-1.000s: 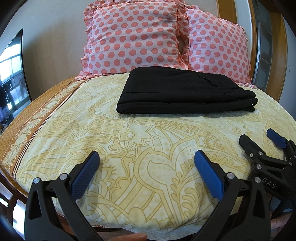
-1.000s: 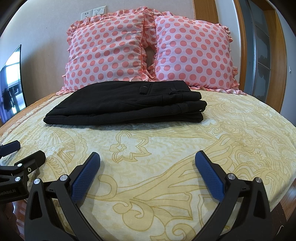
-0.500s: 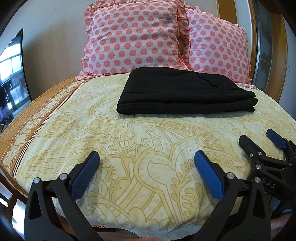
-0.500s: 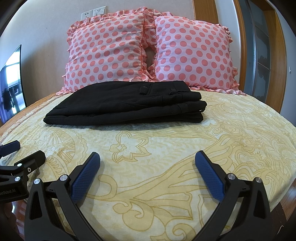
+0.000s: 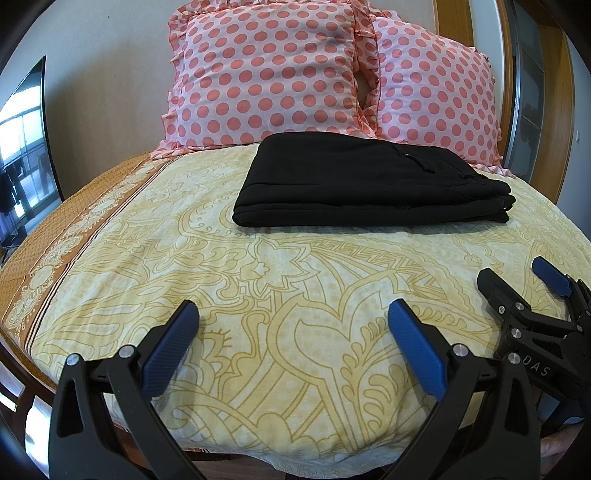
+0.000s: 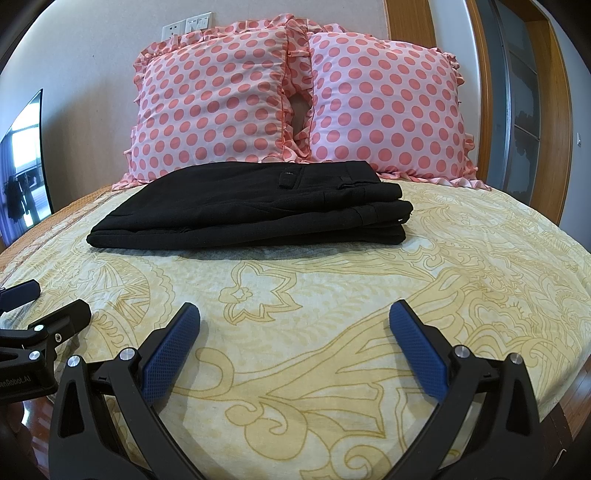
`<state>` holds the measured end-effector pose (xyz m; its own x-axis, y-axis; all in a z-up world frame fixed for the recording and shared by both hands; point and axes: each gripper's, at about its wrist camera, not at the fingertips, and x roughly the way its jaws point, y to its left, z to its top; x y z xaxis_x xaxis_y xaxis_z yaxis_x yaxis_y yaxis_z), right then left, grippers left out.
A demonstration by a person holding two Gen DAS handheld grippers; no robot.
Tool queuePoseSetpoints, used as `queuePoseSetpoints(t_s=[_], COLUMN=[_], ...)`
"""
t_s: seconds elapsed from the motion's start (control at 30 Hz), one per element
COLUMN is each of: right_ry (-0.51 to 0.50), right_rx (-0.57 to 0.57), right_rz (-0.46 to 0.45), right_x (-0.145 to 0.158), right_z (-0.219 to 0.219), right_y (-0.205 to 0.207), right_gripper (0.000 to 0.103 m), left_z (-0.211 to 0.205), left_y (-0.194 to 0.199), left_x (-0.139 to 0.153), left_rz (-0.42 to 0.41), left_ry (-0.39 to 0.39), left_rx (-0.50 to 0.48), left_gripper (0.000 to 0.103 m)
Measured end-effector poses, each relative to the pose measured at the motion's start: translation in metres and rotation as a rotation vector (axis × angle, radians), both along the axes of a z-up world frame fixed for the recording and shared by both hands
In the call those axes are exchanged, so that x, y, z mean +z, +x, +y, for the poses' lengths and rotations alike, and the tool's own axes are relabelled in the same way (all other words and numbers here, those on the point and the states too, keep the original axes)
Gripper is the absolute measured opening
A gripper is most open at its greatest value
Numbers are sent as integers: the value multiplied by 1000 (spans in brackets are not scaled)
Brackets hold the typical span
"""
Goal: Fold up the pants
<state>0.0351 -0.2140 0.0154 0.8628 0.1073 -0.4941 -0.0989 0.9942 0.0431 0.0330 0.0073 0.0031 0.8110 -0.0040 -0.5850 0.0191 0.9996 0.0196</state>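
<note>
Folded pants (image 5: 369, 184) on bedspread (image 5: 258, 295), two pillows (image 5: 266, 74) behind, both grippers well in front

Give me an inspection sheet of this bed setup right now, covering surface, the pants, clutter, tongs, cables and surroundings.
Surface: bed with yellow patterned bedspread, lightly rumpled.
Job's things: black pants folded into a flat stack, lying near the head of the bed, just in front of the pillows.
Clutter: nothing seen.
Grippers: left tongs open, empty, near the foot edge; right tongs open, empty, beside them.
Cables: nothing seen.
Surroundings: two pink polka-dot pillows upright at the wall; wall sockets above; wooden door frame on the right.
</note>
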Motion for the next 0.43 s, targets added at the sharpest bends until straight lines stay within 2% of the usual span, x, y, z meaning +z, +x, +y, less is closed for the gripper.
queuePoseSetpoints(t_s=[0.43], right_ry=[0], right_rx=[-1], right_rz=[-1], right_x=[0], right_z=[0], right_y=[0], right_gripper=[102], left_z=[0], left_y=[1], left_x=[2], left_rz=[-4], left_ry=[1], left_rx=[-1], left_gripper=[101])
